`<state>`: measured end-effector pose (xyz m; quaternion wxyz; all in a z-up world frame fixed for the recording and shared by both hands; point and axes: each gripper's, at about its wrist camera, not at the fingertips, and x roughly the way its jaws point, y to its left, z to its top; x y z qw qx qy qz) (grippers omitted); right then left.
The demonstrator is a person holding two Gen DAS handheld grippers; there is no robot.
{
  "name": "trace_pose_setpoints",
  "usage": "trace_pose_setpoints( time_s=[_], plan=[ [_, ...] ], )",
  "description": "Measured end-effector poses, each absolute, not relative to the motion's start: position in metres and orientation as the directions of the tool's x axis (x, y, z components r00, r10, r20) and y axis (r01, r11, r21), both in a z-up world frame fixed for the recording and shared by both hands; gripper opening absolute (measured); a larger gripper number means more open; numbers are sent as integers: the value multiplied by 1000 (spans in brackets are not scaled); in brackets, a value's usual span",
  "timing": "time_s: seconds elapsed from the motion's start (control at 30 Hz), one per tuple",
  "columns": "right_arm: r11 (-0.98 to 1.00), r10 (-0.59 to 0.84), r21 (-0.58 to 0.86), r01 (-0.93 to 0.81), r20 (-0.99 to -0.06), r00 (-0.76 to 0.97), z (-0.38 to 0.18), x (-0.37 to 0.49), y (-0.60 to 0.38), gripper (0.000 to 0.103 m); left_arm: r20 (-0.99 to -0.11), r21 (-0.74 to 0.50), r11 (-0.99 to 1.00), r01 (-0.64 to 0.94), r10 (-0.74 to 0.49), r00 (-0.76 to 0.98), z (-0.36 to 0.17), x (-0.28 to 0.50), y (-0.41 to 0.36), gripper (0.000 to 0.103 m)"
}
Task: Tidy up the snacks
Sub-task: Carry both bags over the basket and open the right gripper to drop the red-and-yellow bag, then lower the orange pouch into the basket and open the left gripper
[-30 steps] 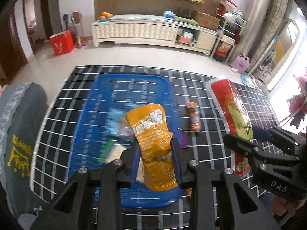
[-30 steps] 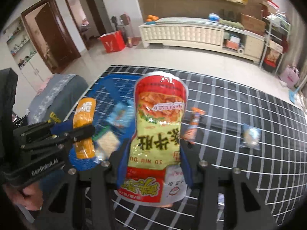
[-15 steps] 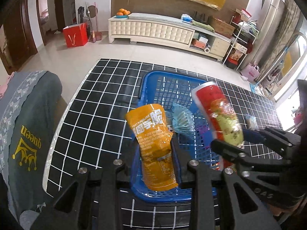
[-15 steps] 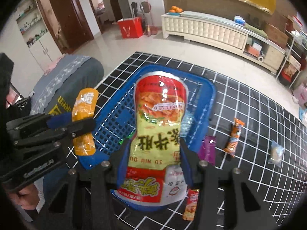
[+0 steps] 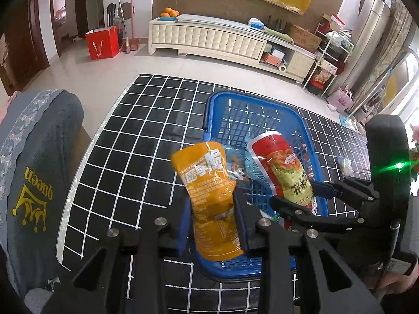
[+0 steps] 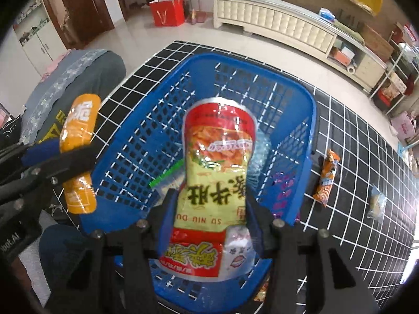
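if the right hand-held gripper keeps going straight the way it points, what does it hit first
Probably the snacks lying in the blue basket. The right hand-held gripper, its jaws opening around the red and yellow snack bag, points down into it. Depth is hard to judge.

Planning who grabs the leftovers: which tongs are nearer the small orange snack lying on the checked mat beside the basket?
Right. The right tongs hang over the basket next to that orange snack; the left tongs sit beyond the basket's far side.
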<state>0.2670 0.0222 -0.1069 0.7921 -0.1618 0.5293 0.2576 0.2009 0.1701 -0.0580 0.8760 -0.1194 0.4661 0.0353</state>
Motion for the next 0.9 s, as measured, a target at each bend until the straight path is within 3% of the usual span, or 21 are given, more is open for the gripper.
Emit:
trace_pose_setpoints(
  time_s=[0.2,0.27,0.9],
  plan=[
    [805,205,-57,-591,-907,367,-100,259,28,81,-827,-163,973,-163,-44,561,-56,201,167,28],
    [808,199,-58,-587,-910,365,-97,259,26,85,-826,-167,973,-157,-52,561,-55,200,165,28],
    [884,237,44,-465,-900,365,-88,271,-40,91,-845,-122,992,-33,-86,527,-58,217,112,29]
  ],
)
